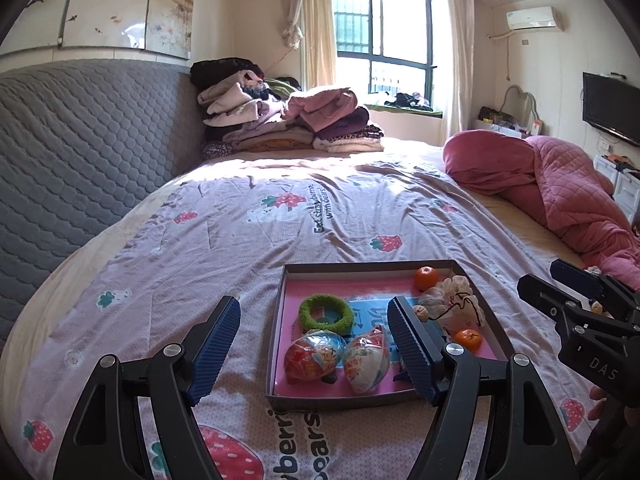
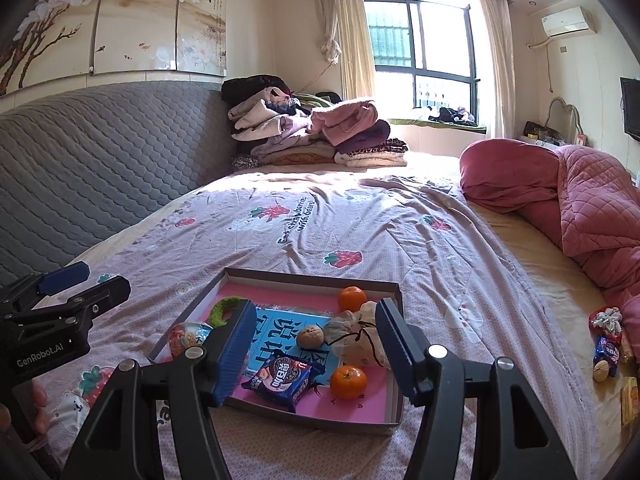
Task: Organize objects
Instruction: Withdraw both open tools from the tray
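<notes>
— What do you see on the left side of the bed?

— The grey quilted headboard runs along the left edge. Between it and the box the purple sheet is flat, with much open room. At the far end, near the window, lies a pile of folded clothes.

— And the left gripper?

— It hangs above the near sheet, its blue jaws wide apart and holding nothing. One finger is over bare sheet to the left of the cardboard box; the other is over the inside of the box.

— What lies in the box?

— From left to right: a green ring, two wrapped toy eggs near the front wall, a dark snack packet, a walnut, a small cloth pouch with a black string, and two tangerines, one at the far wall and one near the front.

— Where is the right gripper?

— Above the right half of the box, jaws spread wide, with nothing between the pads. The packet, the walnut and the pouch appear between its fingers, lower down, not touched.

— And to the right of the box?

— Open sheet, then a pink quilt heaped along the right edge. Near that edge some small things lie loose: a second walnut, a blue packet, something red and white.
</notes>
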Demonstrator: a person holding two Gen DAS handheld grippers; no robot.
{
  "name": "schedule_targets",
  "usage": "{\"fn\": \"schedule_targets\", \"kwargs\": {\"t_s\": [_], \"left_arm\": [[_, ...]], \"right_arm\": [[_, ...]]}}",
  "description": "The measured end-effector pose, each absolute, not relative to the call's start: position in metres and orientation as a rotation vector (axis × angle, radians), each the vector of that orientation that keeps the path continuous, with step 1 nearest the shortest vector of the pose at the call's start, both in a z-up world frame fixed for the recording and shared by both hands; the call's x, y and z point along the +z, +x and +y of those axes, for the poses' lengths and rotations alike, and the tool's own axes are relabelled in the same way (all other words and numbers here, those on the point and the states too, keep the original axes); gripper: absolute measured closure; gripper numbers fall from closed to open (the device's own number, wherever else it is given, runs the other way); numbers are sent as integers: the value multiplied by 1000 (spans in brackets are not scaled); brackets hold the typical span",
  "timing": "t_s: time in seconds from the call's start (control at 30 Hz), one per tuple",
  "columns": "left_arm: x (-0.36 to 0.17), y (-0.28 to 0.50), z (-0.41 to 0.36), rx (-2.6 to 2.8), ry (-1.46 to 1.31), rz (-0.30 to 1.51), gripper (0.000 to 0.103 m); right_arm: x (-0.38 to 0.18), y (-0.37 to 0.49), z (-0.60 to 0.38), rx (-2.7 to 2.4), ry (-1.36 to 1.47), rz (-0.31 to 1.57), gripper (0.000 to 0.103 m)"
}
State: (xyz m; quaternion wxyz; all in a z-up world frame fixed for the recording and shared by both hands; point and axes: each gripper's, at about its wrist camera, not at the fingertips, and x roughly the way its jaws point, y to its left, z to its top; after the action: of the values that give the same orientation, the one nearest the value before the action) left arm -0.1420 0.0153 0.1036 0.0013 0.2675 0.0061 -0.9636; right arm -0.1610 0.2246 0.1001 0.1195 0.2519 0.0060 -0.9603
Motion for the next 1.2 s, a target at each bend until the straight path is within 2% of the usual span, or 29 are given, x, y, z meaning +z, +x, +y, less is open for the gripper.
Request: {"fn": "schedule_targets", "kwargs": {"t_s": [0.57, 1.2], "left_arm": [[100, -114, 20, -3061, 812, -39, 26], [77, -119, 20, -3027, 933, -34, 26]], "right_arm": [[103, -136, 230, -2827, 713, 2, 41], [83, -136, 231, -2814, 797, 19, 41]]}}
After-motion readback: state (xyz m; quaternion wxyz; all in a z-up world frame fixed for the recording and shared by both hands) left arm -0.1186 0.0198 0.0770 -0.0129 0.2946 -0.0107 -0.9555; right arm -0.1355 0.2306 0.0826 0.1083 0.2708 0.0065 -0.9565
